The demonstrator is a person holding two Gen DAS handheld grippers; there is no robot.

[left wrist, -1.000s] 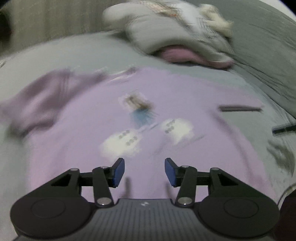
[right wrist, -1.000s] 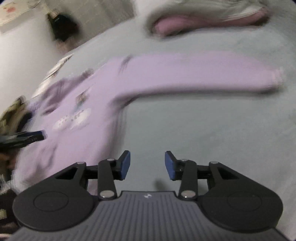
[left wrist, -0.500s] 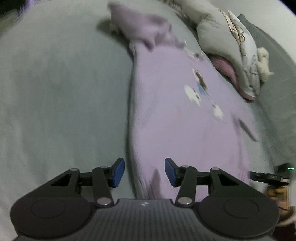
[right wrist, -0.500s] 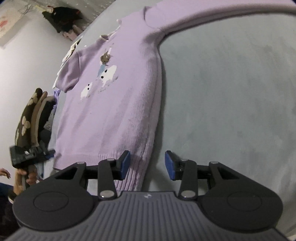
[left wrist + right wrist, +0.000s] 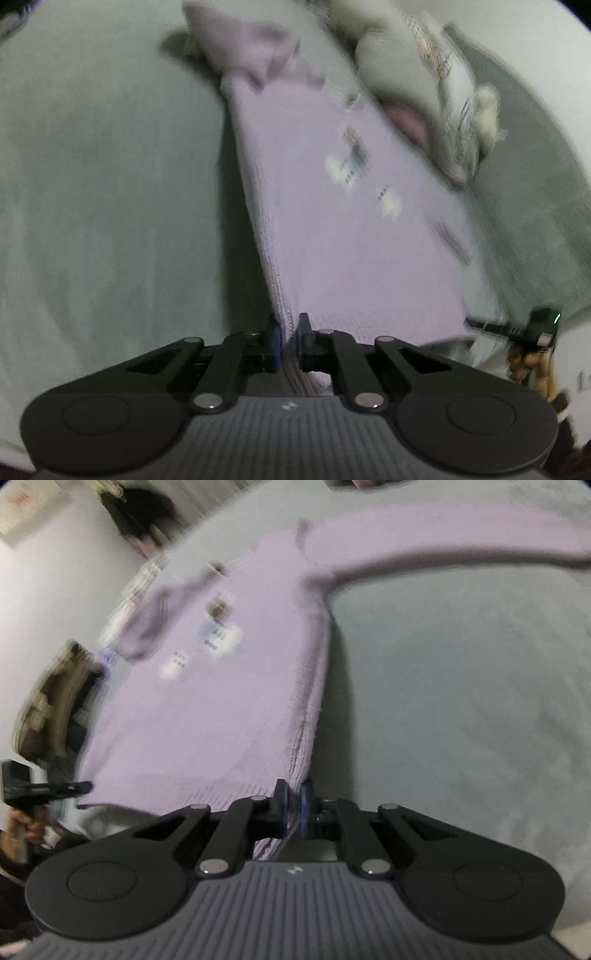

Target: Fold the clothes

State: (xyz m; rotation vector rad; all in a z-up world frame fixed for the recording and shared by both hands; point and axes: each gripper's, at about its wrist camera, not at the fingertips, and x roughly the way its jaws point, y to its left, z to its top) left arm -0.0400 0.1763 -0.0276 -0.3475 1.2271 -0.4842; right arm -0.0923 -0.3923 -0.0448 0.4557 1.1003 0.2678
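A lilac knit sweater (image 5: 332,206) with a small cloud print lies flat on a grey bed sheet (image 5: 110,184). My left gripper (image 5: 289,341) is shut on the sweater's ribbed hem at its left bottom corner. In the right wrist view the same sweater (image 5: 221,709) stretches away with one long sleeve (image 5: 443,550) out to the right. My right gripper (image 5: 293,808) is shut on the hem at the right bottom corner. Each view shows the other gripper at the far hem corner: the right gripper (image 5: 517,328) and the left gripper (image 5: 40,792).
A grey pillow with a pink item under it (image 5: 413,85) lies beyond the sweater near a darker grey cushion (image 5: 535,184). The person's patterned sleeve (image 5: 55,705) is at the left edge. Bare sheet (image 5: 461,701) spreads to the right of the sweater.
Both grippers came down to the sweater's bottom hem and went from open to shut on its two corners. The left one swung across from the print to the left edge.
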